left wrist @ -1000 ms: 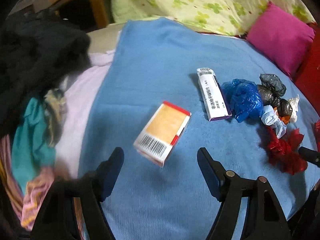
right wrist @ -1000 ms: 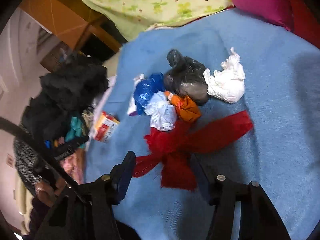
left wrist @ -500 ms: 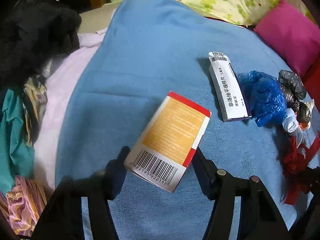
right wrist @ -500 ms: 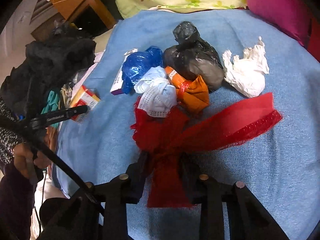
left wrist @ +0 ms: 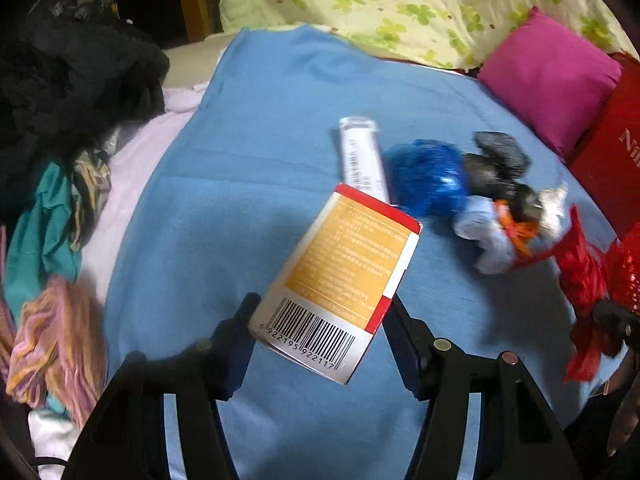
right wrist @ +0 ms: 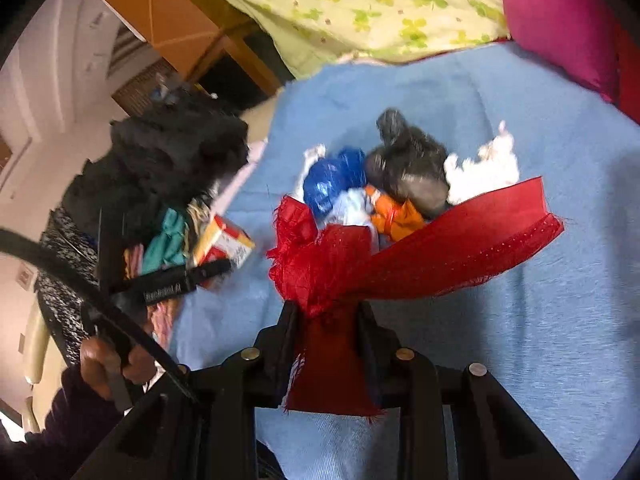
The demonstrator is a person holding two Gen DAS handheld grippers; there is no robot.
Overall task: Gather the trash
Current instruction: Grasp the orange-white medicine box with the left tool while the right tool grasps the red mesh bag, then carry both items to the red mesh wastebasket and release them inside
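Barcode 6922195922117 on box [left wrist: 336,280] clamped in left tongs [left wrist: 320,320]; right tongs [right wrist: 326,316] clamp red ribbon [right wrist: 400,256].

You have an orange-and-white carton [left wrist: 340,276] with a red end band and a barcode, tilted, its near end lifted off the blue blanket. Beyond it lies a long white box [left wrist: 362,158], blurred, pointing away. To its right sits a heap: a crumpled blue bag [left wrist: 430,184], a black bag [left wrist: 500,164], a pale blue wad [left wrist: 484,236], an orange scrap [left wrist: 518,230] and white paper [right wrist: 486,168]. Nearest you on the right, a frayed red fabric strip [right wrist: 360,264] rises off the blanket.
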